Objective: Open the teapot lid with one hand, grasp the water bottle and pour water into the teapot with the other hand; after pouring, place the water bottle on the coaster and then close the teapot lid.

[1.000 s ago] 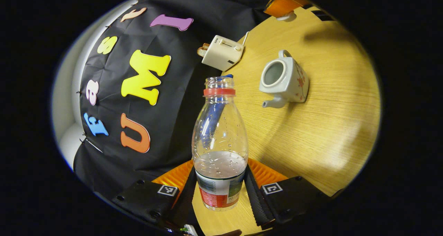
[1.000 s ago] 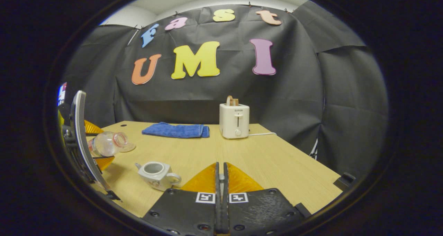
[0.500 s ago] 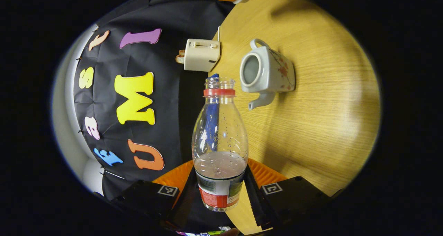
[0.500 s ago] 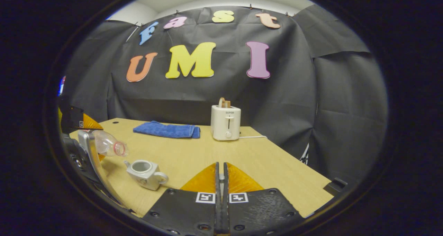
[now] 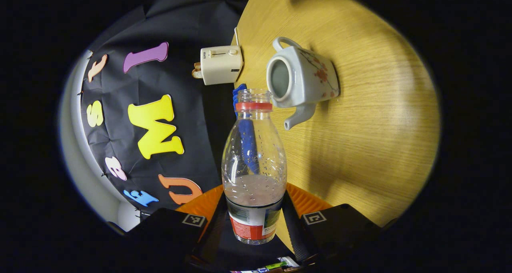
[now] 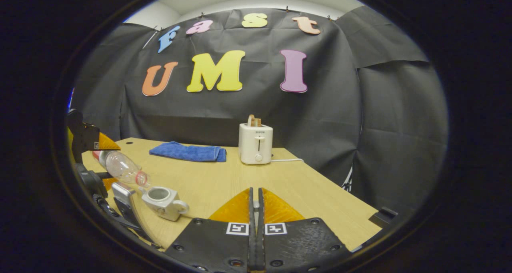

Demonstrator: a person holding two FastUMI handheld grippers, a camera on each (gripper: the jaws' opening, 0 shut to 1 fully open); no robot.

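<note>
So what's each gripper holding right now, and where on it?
The left gripper grips the bottle by its labelled lower body. What the shut right gripper holds, if anything, cannot be told.

A wooden table (image 6: 304,189) is seen across the lower half of the right gripper view. A white toaster (image 6: 256,144), with toast (image 6: 254,121) protruding from its slot, is positioned upright at frame centre near the table's far edge. A white cord (image 6: 286,160) is routed from its base toward the right. A folded blue towel (image 6: 187,151) is laid flat left of the toaster, apart from it.
</note>
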